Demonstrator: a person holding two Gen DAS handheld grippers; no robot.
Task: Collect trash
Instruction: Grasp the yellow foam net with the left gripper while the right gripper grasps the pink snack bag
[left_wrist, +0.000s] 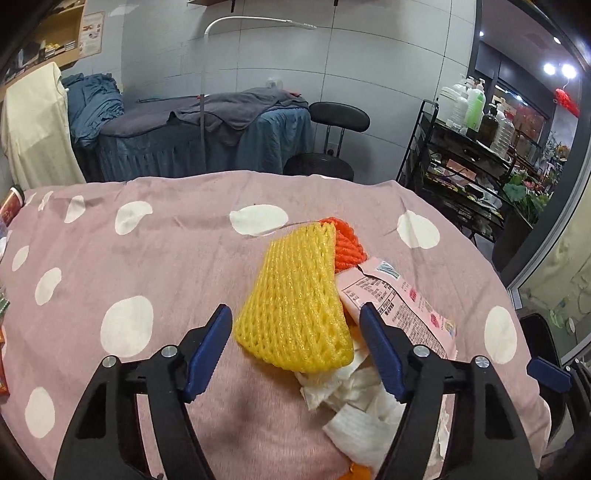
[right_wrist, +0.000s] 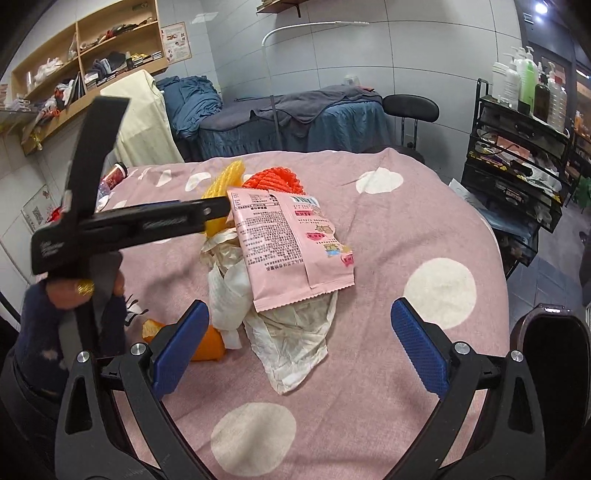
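A heap of trash lies on the pink dotted cloth (left_wrist: 147, 258). It holds a yellow foam net (left_wrist: 295, 302), an orange foam net (left_wrist: 345, 242), a pink snack wrapper (left_wrist: 399, 306), crumpled white tissues (left_wrist: 354, 402) and orange peel (right_wrist: 208, 341). My left gripper (left_wrist: 295, 321) is open, its jaws on either side of the yellow net's near end. My right gripper (right_wrist: 299, 332) is open and empty, its jaws either side of the tissues (right_wrist: 291, 343) below the wrapper (right_wrist: 288, 243). The left gripper (right_wrist: 221, 208) shows from the side at the heap.
A red-lidded can (right_wrist: 114, 173) and small packets lie at the table's far left. A massage bed (left_wrist: 207, 133), a black stool (left_wrist: 332, 140) and a trolley of bottles (left_wrist: 476, 140) stand beyond the table. A dark bin (right_wrist: 550, 350) sits at the right edge.
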